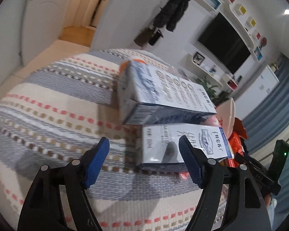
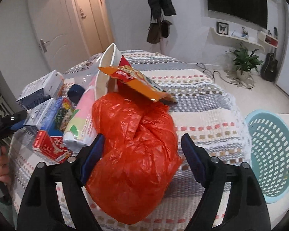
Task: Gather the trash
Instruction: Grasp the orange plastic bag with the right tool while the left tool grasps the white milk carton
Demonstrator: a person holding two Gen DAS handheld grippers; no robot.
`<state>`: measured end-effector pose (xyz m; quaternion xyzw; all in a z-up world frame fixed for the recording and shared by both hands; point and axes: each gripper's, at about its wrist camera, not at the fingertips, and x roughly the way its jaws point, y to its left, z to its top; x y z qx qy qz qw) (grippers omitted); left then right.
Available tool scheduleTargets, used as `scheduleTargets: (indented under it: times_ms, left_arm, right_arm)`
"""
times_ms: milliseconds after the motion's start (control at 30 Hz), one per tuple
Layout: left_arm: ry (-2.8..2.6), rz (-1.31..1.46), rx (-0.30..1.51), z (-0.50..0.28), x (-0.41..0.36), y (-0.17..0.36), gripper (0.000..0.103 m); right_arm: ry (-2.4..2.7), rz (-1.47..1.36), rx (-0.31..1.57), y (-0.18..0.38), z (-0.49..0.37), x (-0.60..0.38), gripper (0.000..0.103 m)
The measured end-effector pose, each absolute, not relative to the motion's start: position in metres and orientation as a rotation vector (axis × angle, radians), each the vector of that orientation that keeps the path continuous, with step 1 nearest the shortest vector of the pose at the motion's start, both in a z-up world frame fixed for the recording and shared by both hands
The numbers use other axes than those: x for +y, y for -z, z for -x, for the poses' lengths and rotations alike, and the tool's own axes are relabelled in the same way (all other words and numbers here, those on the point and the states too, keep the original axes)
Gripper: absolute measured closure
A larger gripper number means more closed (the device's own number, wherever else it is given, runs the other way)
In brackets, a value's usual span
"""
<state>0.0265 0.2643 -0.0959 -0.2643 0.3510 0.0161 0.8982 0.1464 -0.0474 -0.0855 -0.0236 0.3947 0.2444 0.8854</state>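
A pile of trash lies on a table with a striped cloth (image 2: 202, 104). In the right wrist view my right gripper (image 2: 142, 154) is open with a crumpled orange plastic bag (image 2: 136, 146) between its fingers. Behind the bag are an orange snack packet (image 2: 142, 82), a white paper cup (image 2: 107, 67), a pink wrapper (image 2: 82, 115) and a red carton (image 2: 50, 146). In the left wrist view my left gripper (image 1: 144, 157) is open in front of a white and blue carton (image 1: 181, 144). A second such carton (image 1: 163, 94) lies behind it.
A light blue perforated basket (image 2: 269, 154) stands to the right of the table. A door, a coat rack, a wall television, shelves and a potted plant (image 2: 244, 59) are in the room behind. The left gripper shows at the left edge of the right wrist view (image 2: 7, 123).
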Motion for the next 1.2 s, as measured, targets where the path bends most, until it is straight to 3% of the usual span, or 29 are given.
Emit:
scheduleTargets:
  times_ms: [100,167,267,700,767,867,1200]
  left_arm:
    - [0.016,0.533,0.738,-0.031,0.254,0.098,0.032]
    - [0.053,0.527,0.743,-0.028,0.242,0.095,0.041]
    - [0.101,0.514,0.743,-0.014,0.226,0.092,0.043]
    - [0.353,0.371,0.817,0.058,0.151,0.086,0.043]
    - [0.302,0.306,0.783,0.063,0.151,0.077,0.038]
    - [0.24,0.235,0.758,0.053,0.148,0.067,0.031]
    - [0.024,-0.085,0.829,-0.013,0.089,0.087,0.027]
  right_arm:
    - [-0.511,0.061,0.836,0.088,-0.143,-0.045,0.054]
    - [-0.518,0.059,0.83,0.086,-0.136,-0.046,0.063]
    - [-0.518,0.055,0.818,0.082,-0.125,-0.048,0.068]
    - [-0.494,0.023,0.789,0.07,-0.082,-0.063,0.071]
    - [-0.494,0.019,0.785,0.068,-0.078,-0.064,0.071]
    - [-0.493,0.016,0.771,0.064,-0.074,-0.066,0.071]
    - [-0.502,-0.001,0.717,0.043,-0.062,-0.075,0.071]
